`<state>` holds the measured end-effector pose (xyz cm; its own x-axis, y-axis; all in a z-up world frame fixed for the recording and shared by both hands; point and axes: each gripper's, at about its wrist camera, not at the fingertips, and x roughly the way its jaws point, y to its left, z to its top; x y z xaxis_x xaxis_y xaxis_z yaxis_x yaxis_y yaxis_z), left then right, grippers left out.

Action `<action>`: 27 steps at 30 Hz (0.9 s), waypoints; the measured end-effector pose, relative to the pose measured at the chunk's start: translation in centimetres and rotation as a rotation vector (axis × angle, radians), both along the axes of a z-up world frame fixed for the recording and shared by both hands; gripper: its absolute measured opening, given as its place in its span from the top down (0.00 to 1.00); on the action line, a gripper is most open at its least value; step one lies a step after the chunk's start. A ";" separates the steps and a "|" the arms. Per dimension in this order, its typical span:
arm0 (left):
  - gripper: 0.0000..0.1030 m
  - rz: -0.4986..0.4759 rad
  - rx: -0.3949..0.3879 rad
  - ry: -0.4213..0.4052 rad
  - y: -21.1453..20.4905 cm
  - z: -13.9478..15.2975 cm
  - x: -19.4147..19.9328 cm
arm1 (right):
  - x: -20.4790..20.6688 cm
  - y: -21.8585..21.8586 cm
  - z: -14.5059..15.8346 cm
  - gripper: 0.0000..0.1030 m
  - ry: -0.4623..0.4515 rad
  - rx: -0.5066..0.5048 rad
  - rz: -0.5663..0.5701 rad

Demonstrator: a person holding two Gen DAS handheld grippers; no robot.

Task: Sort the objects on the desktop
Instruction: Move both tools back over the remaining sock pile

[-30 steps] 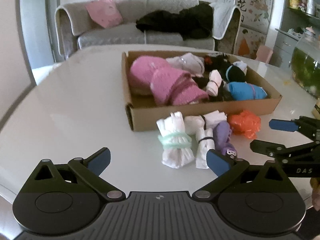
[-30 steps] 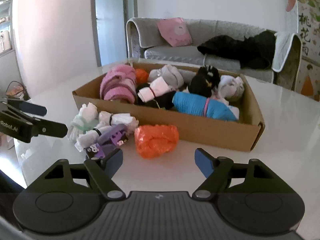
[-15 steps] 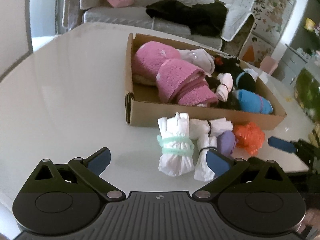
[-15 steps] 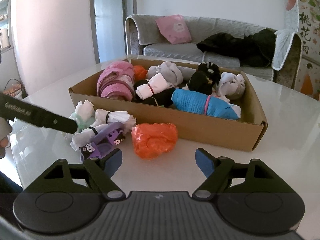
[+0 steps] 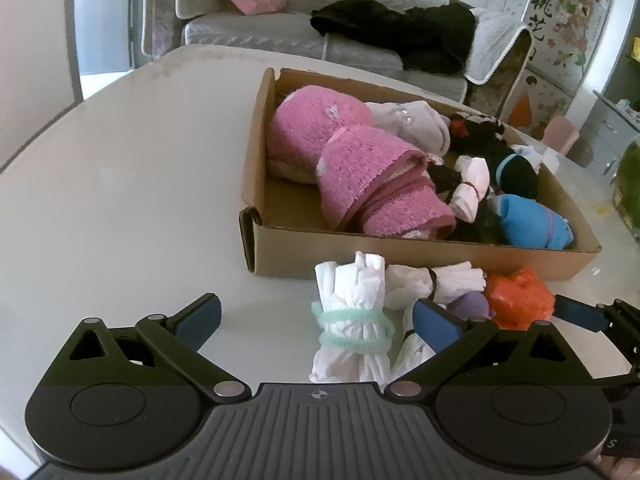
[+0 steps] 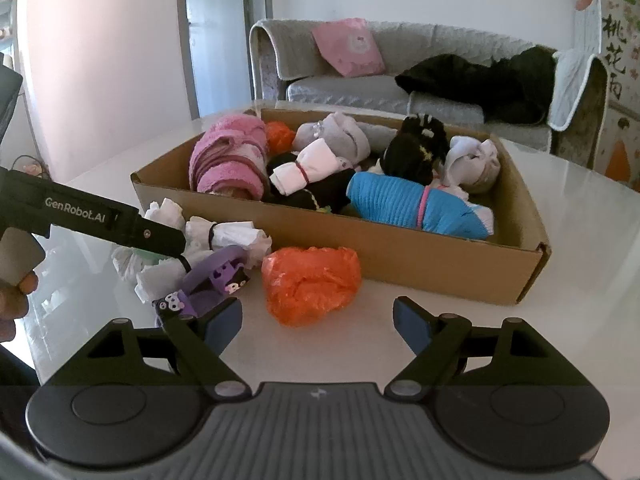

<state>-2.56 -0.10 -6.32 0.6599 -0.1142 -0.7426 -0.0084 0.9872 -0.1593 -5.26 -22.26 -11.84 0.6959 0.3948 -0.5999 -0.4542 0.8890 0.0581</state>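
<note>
On the white table, in front of a cardboard box [image 5: 400, 252], lie a white bundle with a green band [image 5: 352, 328], two white bundles tied in black [image 5: 436, 280], a purple strap with cartoon figures [image 6: 216, 276] and an orange bag [image 6: 312, 280]. My left gripper [image 5: 316, 320] is open just above the table. The green-banded bundle sits between its fingers, close to the right one and not pinched. My right gripper [image 6: 316, 320] is open and empty, with the orange bag just beyond its fingertips. The left gripper's finger [image 6: 152, 236] reaches over the white bundles.
The box [image 6: 400, 256] holds rolled pink towels [image 5: 360, 168], a blue roll [image 6: 400, 204], and black and white rolls. A glass tank [image 5: 630, 184] stands at the table's far right. Bare tabletop [image 5: 120, 200] stretches left of the box. A grey sofa [image 6: 400, 92] stands behind the table.
My left gripper has come forward and down over the white bundles and has rolled; the green-banded bundle now lies between its fingers. The right gripper has stayed in place, its jaws slightly wider.
</note>
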 end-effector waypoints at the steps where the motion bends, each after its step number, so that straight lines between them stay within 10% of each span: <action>1: 0.00 0.004 0.005 -0.002 0.0 0.0 0.1 | 0.1 0.0 0.0 0.22 0.006 0.000 -0.001; 27: 0.00 0.069 0.172 -0.005 -1.0 -0.5 0.1 | 1.0 0.5 0.1 0.19 0.030 -0.003 -0.004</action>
<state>-2.47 -1.11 -6.87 0.6654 0.0598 -0.7441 -0.0769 0.9970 0.0113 -4.24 -21.79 -11.74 0.6792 0.3902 -0.6217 -0.4486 0.8910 0.0691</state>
